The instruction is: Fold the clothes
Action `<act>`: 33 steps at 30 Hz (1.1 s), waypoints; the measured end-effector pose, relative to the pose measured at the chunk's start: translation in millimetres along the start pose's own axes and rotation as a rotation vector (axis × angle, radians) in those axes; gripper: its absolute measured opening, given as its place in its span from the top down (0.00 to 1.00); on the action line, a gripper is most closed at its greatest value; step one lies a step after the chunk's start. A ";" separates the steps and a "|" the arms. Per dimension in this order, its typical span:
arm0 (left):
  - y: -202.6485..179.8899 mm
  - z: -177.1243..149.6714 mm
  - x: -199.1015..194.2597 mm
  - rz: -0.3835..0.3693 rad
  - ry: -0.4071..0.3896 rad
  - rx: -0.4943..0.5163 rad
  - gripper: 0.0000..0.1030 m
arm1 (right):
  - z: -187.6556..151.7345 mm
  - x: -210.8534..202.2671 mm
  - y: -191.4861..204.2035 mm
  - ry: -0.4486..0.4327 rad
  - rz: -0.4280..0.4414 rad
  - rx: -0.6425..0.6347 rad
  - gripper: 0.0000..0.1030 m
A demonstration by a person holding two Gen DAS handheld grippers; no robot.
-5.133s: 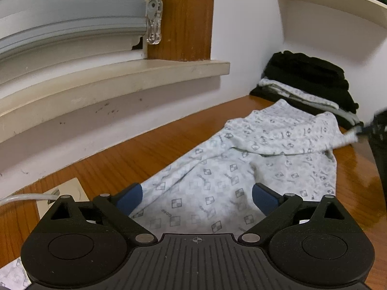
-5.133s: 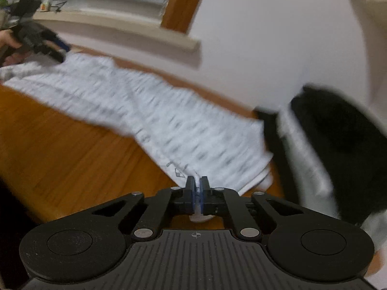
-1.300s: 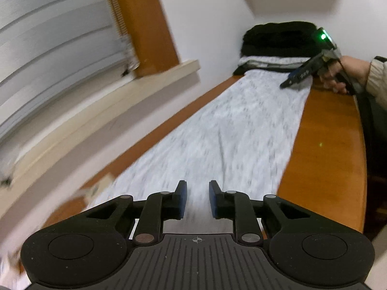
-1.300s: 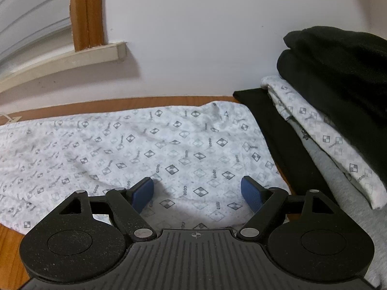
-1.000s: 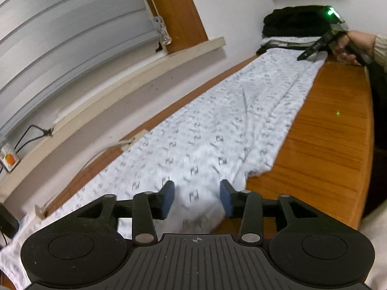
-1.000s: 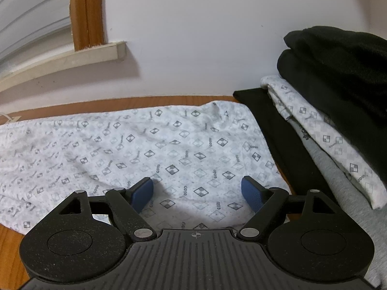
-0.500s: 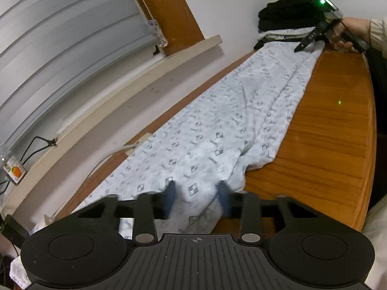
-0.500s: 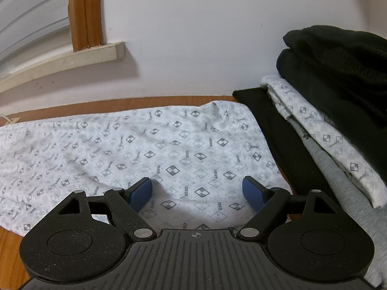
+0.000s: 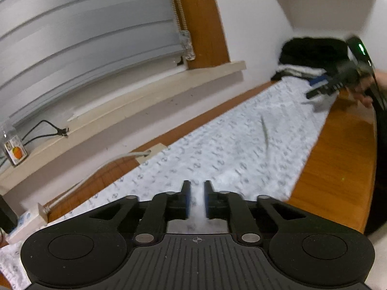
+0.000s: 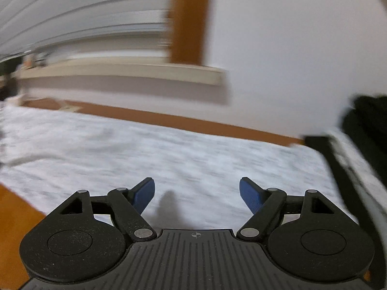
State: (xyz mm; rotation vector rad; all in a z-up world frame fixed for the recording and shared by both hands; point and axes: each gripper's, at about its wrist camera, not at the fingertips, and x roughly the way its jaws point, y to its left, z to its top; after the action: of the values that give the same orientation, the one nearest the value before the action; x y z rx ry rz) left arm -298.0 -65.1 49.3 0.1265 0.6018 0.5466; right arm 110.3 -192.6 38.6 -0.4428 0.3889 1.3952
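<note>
A white garment with a small diamond print [image 9: 241, 149] lies stretched lengthwise along the wooden table [image 9: 338, 157]. My left gripper [image 9: 197, 193] sits at its near end. A fold of the cloth is pinched between the blue pads, and the jaws are opening slightly. In the right wrist view the same garment [image 10: 169, 157] is blurred. My right gripper [image 10: 197, 193] hovers over its far end with jaws wide and closing, nothing between them. From the left wrist view that right gripper [image 9: 312, 88] shows far off, held by a hand [image 9: 362, 89].
A stack of folded dark and white clothes [image 9: 312, 50] [image 10: 362, 125] sits at the far end against the wall. A window sill [image 9: 145, 94] runs along the left, with a small bottle [image 9: 14, 149] on it. A grey cable [image 9: 96, 171] lies by the wall.
The left jaws have narrowed from half open to a pinch on the garment's near edge. The right gripper has swung left, away from the stack, staying wide, and its view is now blurred.
</note>
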 end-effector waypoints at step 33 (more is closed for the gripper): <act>73.7 -12.1 35.7 -0.047 -0.032 -0.260 0.94 | 38.5 37.3 269.5 0.103 0.668 -0.188 0.62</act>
State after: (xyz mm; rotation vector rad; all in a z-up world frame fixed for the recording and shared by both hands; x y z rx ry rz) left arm -313.6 15.8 41.2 -0.1242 0.4964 0.5716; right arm -151.5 -109.2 34.1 -0.5685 0.5191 2.0745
